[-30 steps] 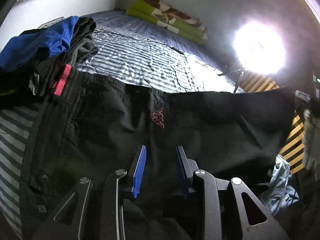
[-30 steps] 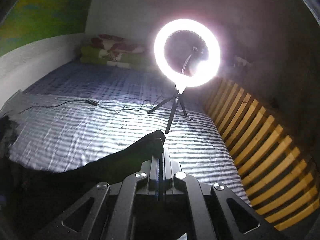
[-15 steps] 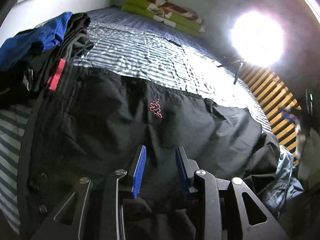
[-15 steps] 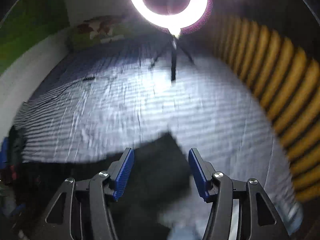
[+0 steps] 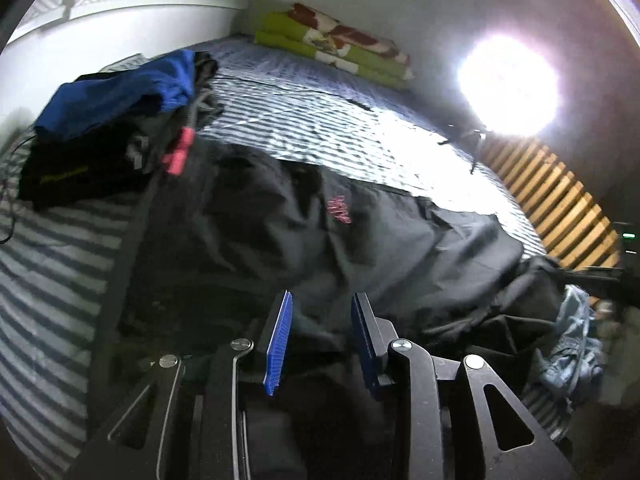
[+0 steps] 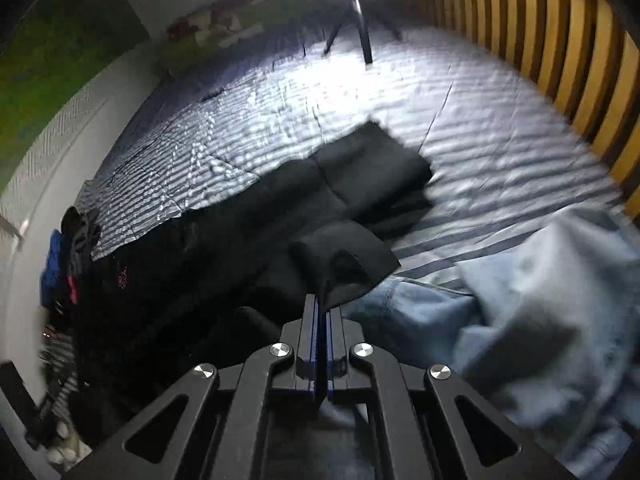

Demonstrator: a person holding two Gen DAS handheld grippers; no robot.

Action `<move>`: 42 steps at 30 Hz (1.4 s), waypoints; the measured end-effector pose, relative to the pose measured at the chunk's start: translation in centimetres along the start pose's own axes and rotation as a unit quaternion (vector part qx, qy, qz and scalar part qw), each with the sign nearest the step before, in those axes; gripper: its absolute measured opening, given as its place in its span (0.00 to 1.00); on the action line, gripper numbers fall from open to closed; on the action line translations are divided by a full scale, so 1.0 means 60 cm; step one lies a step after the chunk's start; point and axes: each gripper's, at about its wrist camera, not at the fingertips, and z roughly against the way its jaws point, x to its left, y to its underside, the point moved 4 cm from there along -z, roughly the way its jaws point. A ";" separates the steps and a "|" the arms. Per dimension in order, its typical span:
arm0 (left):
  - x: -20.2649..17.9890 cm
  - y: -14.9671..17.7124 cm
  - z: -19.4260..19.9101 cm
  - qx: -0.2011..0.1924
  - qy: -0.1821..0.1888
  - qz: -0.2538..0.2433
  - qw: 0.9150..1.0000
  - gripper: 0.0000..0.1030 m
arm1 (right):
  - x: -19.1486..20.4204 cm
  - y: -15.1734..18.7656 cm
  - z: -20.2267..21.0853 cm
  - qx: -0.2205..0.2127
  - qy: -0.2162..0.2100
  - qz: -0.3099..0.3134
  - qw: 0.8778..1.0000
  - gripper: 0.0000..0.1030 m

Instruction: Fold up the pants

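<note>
Black pants (image 5: 360,240) with a small pink logo (image 5: 339,210) lie crumpled across the striped bed (image 5: 304,128). My left gripper (image 5: 322,296) is at their near edge, and its blue pads grip a thick bunch of the black cloth. In the right wrist view the pants (image 6: 240,248) run from the left to a leg end (image 6: 376,160) lying flat on the sheet. My right gripper (image 6: 320,298) is shut, and a corner of the nearer black hem (image 6: 348,264) is pinched at its tips.
A pile of clothes topped by a blue garment (image 5: 112,96) sits at the bed's left. Light blue jeans (image 6: 520,280) lie bunched at the right. A ring light (image 5: 508,84) on a tripod (image 6: 362,36) stands on the bed, beside wooden slats (image 6: 560,40). Folded green blankets (image 5: 332,52) lie at the far end.
The right gripper let go of the raised leg end, opened, dropped towards the bed and shut on another black hem. The pants went from stretched taut to slumped. The left gripper shifted a little.
</note>
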 end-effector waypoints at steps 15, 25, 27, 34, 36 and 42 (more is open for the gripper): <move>0.016 -0.009 0.038 -0.017 0.028 0.016 0.999 0.32 | 0.016 0.132 0.363 -0.050 0.059 -0.026 0.997 0.04; 0.119 0.028 0.144 -0.052 -0.046 0.061 0.996 0.34 | -0.080 0.078 0.216 -0.045 0.085 -0.044 0.994 0.22; 0.148 0.060 0.168 -0.041 -0.051 0.070 0.995 0.40 | -0.093 0.084 0.211 -0.040 0.086 -0.033 0.995 0.29; 0.195 0.160 0.198 0.027 -0.084 0.056 0.995 0.61 | -0.176 0.137 0.233 -0.064 0.025 -0.071 0.995 0.36; 0.197 0.177 0.188 0.047 -0.073 0.059 0.994 0.68 | -0.197 0.164 0.240 -0.064 0.012 -0.065 0.996 0.42; 0.190 0.212 0.133 0.094 -0.073 0.072 0.990 0.69 | -0.222 0.250 0.239 -0.056 -0.007 -0.024 0.998 0.55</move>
